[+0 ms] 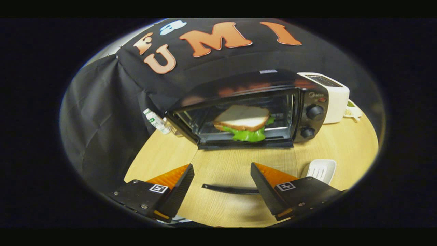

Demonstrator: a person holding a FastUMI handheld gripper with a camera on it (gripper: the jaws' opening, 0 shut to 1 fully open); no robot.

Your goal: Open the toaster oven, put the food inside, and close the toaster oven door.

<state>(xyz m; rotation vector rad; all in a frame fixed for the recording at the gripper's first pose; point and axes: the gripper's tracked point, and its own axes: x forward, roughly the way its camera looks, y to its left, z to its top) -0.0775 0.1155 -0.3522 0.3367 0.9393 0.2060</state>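
Note:
A black toaster oven [309, 112] stands on the wooden table [344, 143] with its glass door [239, 160] folded down flat toward me. The door's dark handle [230, 189] lies between my fingers, a little below their tips. Inside, on the wire rack, sits a sandwich [243, 118] of white bread with green lettuce hanging out at its front. My gripper [222, 167] hovers over the lowered door, open, its fingers wide apart with nothing between them.
A white toaster [336, 99] stands right of the oven, with a small pale object [353, 111] beside it. A white ribbed dish [321, 169] lies by my right finger. A plastic bottle [157, 121] lies left of the oven against the black cloth wall.

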